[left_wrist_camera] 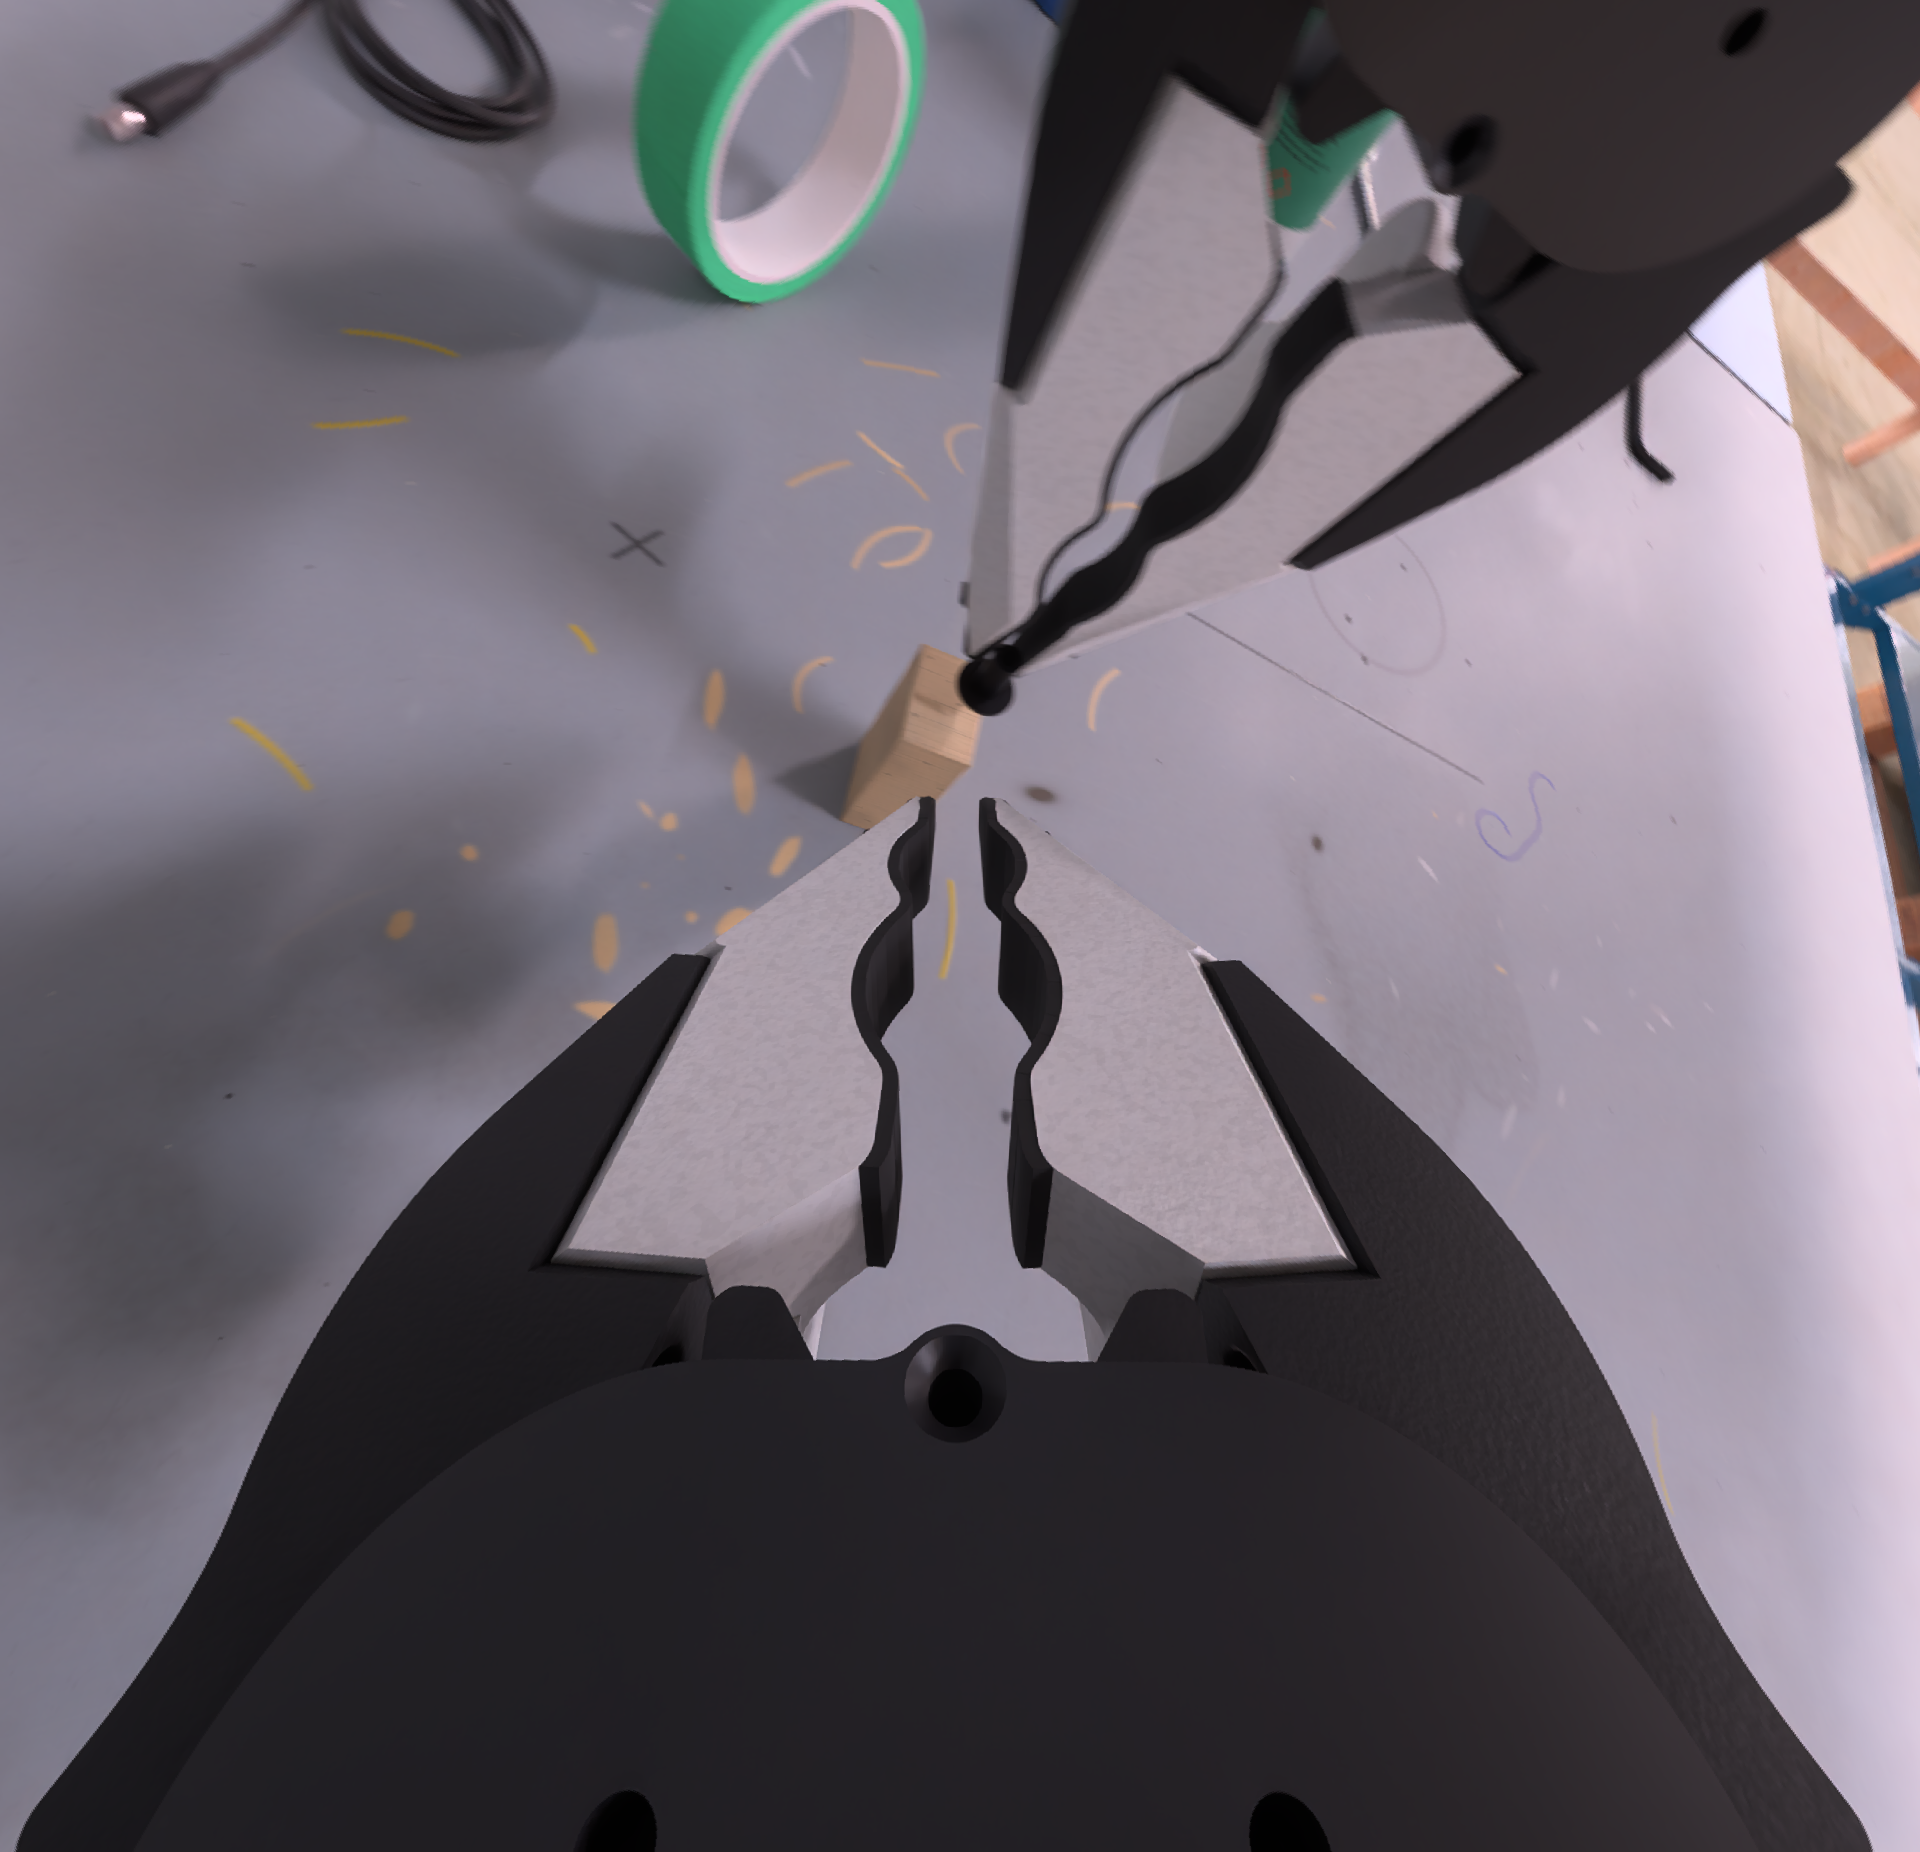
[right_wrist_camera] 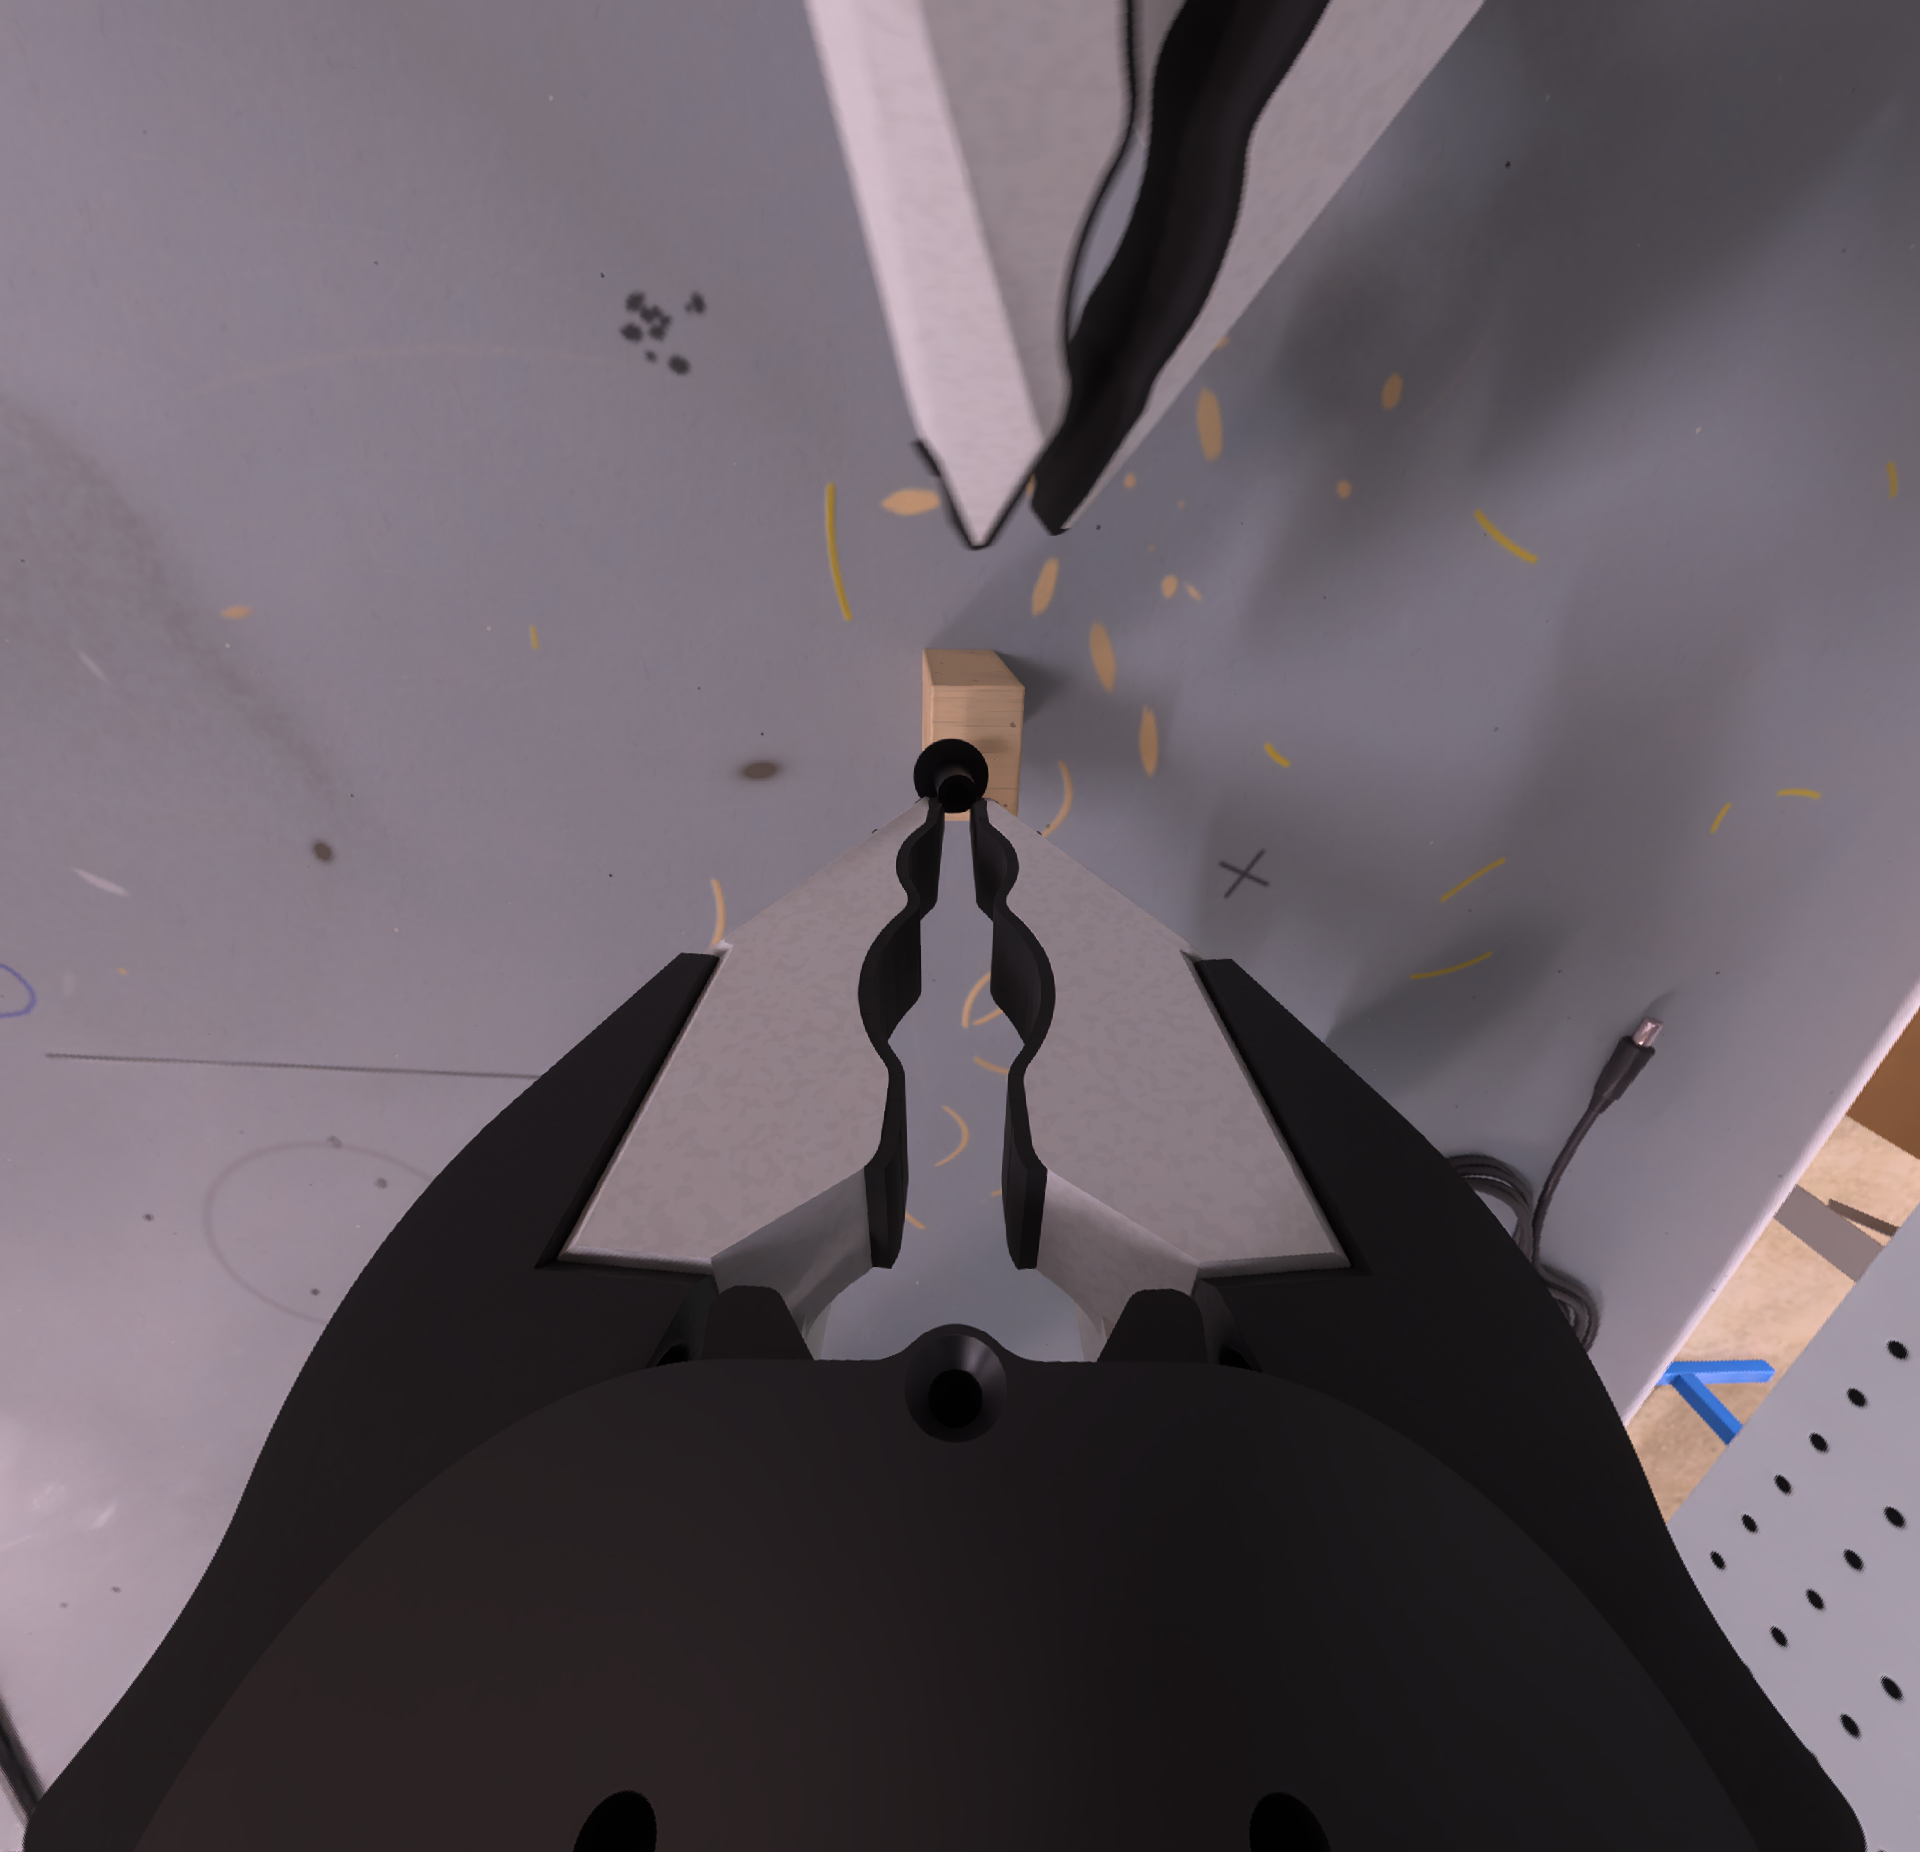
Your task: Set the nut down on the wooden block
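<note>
A small wooden block (left_wrist_camera: pixel 914 753) stands on the grey table (left_wrist_camera: pixel 312 659); it also shows in the right wrist view (right_wrist_camera: pixel 971 696). My right gripper (right_wrist_camera: pixel 954 810) is shut on a small black nut (right_wrist_camera: pixel 949 772) at its fingertips. It holds the nut just above the block's near top edge. In the left wrist view the right gripper (left_wrist_camera: pixel 987 659) comes down from the upper right with the nut (left_wrist_camera: pixel 985 682) over the block. My left gripper (left_wrist_camera: pixel 956 815) is empty, jaws slightly apart, just short of the block. It hangs beyond the block in the right wrist view (right_wrist_camera: pixel 1013 535).
A green tape roll (left_wrist_camera: pixel 779 140) and a black cable (left_wrist_camera: pixel 416 57) lie at the far left. Wood shavings are scattered around the block. The table edge (right_wrist_camera: pixel 1766 1179) runs at the right, with the cable (right_wrist_camera: pixel 1579 1127) near it and a grey pegboard (right_wrist_camera: pixel 1818 1542) beyond.
</note>
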You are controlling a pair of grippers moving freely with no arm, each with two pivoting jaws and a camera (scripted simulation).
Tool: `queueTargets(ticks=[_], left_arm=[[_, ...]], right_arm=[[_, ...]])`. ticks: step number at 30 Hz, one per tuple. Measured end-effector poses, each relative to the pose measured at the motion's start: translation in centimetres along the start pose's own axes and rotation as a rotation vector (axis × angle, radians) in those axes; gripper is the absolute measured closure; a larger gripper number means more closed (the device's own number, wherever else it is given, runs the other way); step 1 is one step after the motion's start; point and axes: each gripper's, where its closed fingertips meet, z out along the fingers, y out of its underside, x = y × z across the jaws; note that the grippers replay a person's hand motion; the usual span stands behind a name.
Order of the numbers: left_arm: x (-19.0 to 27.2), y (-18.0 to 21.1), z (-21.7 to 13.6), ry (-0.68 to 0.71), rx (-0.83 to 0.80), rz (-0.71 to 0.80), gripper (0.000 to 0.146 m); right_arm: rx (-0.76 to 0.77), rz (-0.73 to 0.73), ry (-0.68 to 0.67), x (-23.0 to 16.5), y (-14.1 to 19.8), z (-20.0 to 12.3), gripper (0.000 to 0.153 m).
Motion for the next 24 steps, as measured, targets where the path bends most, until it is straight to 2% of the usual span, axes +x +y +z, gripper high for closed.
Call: queueTargets(ticks=[4, 7, 14, 20, 24], left_arm=[[-3.0, -0.2, 0.5, -0.086, 0.068, -0.062, 0.146], [-3.9, 0.7, 1.8, -0.070, 0.028, -0.067, 0.146], [-2.8, 1.8, 4.5, 0.015, -0.059, 0.000, 0.146], [-2.4, 2.3, 5.2, 0.039, -0.091, -0.004, 0.146], [-2.5, 2.4, 5.3, 0.039, -0.096, -0.020, 0.146]], right_arm=[[-0.006, 0.013, 0.001, 0.1, 0.1, 0.0, 0.148], [-0.016, 0.018, 0.011, 0.2, 0.1, 0.1, 0.148], [-0.049, 0.055, 0.025, 0.4, 0.1, 0.3, 0.148], [-0.052, 0.066, 0.022, 0.3, 0.1, 0.3, 0.148], [-0.059, 0.011, 0.055, 0.5, 0.1, 0.4, 0.148]])
